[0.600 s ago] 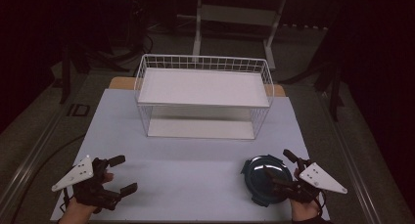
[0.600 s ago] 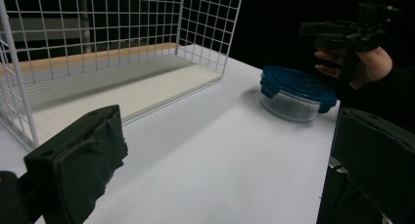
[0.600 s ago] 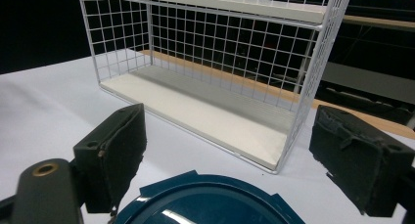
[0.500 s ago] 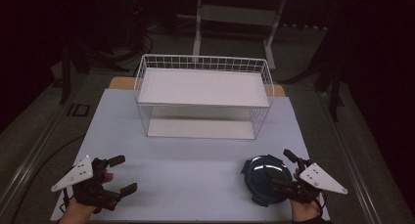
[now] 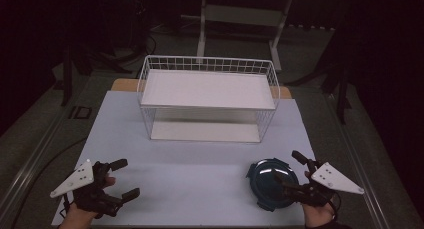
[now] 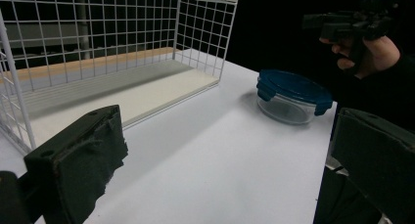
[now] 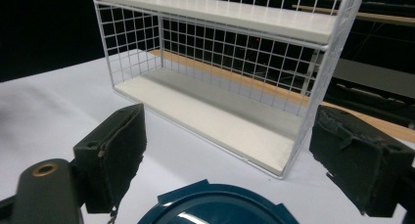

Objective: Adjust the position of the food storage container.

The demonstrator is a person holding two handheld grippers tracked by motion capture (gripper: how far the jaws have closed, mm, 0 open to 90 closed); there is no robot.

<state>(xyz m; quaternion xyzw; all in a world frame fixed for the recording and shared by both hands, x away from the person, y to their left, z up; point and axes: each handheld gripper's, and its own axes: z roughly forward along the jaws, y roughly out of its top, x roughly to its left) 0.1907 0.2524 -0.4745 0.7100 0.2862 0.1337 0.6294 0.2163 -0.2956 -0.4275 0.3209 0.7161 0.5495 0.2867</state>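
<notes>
White tabletop [image 5: 200, 179] under dim light. Near right: a glass container with a blue clip lid [image 5: 271, 183]. The right gripper [image 5: 291, 169] hovers above it, jaws wide, nothing held. Near left: the left gripper [image 5: 126, 179], jaws wide, empty. Far centre: a white wire shelf rack [image 5: 207, 100].

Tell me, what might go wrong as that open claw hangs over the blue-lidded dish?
The right gripper is open above the container, so a poorly centred close might slip on the round lid or nudge it sideways. The container sits near the table's front edge and could be pushed off. Lifted toward the wire shelf, its clear glass bowl could knock the mesh.
</notes>
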